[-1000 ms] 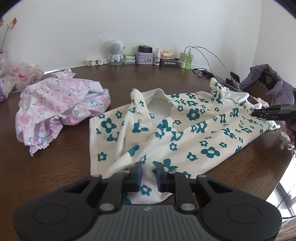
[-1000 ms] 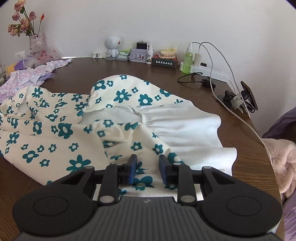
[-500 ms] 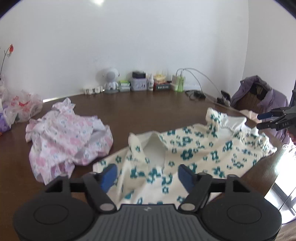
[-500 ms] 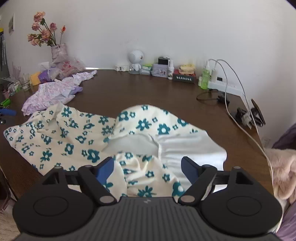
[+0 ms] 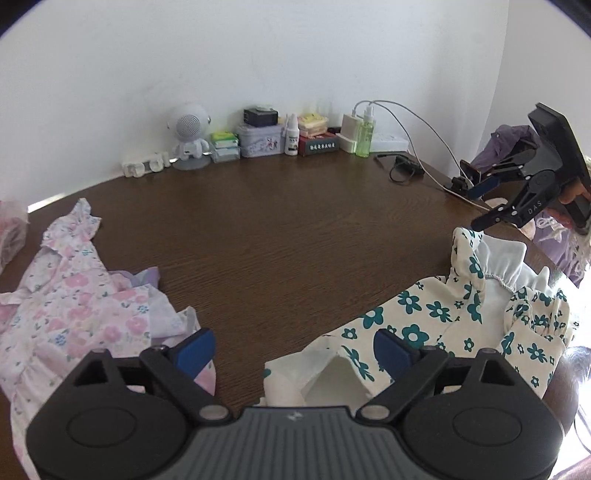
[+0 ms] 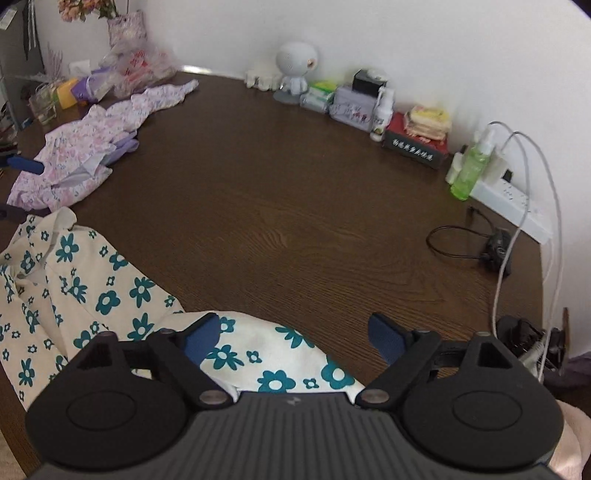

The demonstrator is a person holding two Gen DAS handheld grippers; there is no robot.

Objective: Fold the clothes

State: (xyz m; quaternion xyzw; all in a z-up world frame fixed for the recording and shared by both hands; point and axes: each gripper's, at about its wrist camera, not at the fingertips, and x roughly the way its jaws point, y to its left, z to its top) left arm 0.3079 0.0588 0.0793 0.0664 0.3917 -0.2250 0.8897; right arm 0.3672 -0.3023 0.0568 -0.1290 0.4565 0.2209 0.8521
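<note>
A cream garment with teal flowers [image 5: 436, 314] lies crumpled along the near edge of the brown table [image 5: 295, 229], its white lining showing. My left gripper [image 5: 293, 350] hovers above its left end, jaws wide and closing slightly, with nothing between them. My right gripper [image 6: 294, 338] is open above the right end of the garment [image 6: 92, 288] and holds nothing; it also shows at the right of the left wrist view, right gripper [image 5: 484, 205]. A pink floral garment [image 5: 74, 314] lies bunched to the left, the same garment [image 6: 85, 155] showing in the right wrist view.
Along the back wall stand a white robot-shaped speaker [image 5: 188, 136], tins, small bottles and a green bottle [image 5: 364, 133]. A power strip [image 6: 517, 206] and cables [image 6: 461, 243] lie at the right. A purple jacket [image 5: 509, 144] hangs beyond the table edge. A flower vase [image 6: 125, 26] stands far left.
Both grippers let go of the flowered garment, opened wide and rose away from it. The garment's near edge has dropped back onto the table.
</note>
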